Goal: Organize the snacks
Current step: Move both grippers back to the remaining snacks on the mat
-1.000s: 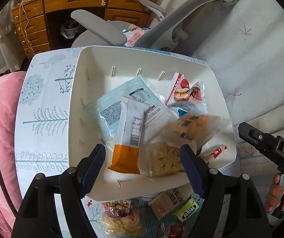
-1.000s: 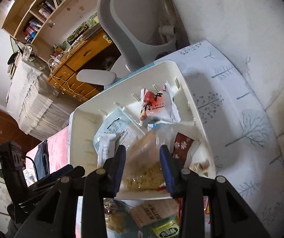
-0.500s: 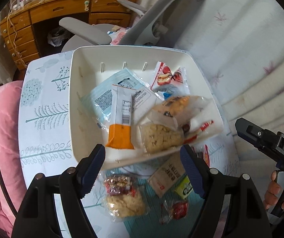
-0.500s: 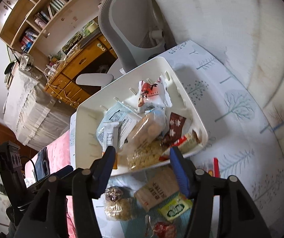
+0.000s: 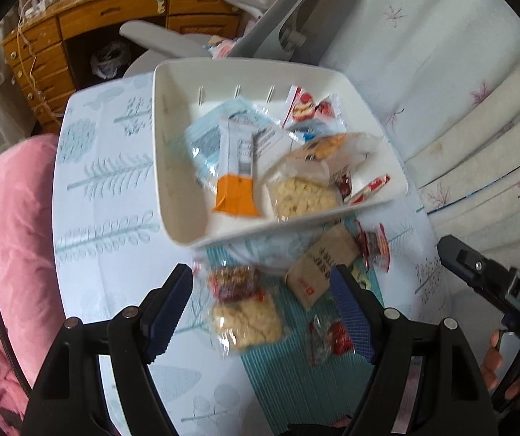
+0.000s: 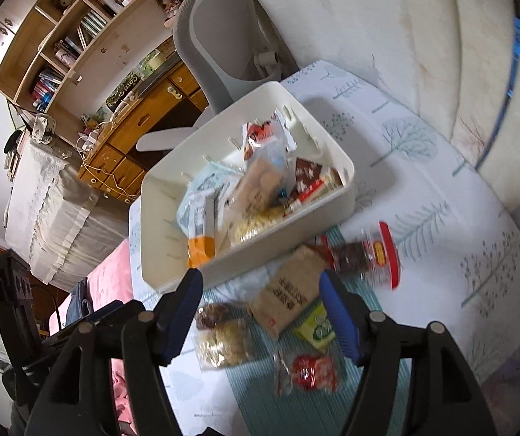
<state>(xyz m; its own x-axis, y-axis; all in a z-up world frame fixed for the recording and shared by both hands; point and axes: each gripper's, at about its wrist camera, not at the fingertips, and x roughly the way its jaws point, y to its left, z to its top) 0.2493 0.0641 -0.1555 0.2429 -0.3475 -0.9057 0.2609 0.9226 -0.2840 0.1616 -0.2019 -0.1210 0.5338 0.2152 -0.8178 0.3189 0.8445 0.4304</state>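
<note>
On the tree-print desk (image 5: 107, 218), loose wrapped snacks (image 5: 245, 312) are lying beside the white plastic bin (image 5: 172, 181). Both hand-held grippers, left (image 5: 260, 309) and right (image 6: 260, 312), are hovering open and empty; centring over one packet seems wise.

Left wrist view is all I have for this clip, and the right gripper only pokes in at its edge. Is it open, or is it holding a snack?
Observer: The right gripper is open and grips nothing; the brown packet lies on the table below it.
Operator: Something green peeks out behind a finger of the left gripper. What is it?
Observer: A small green and yellow packet, lying on the striped mat right beside the brown packet.
</note>
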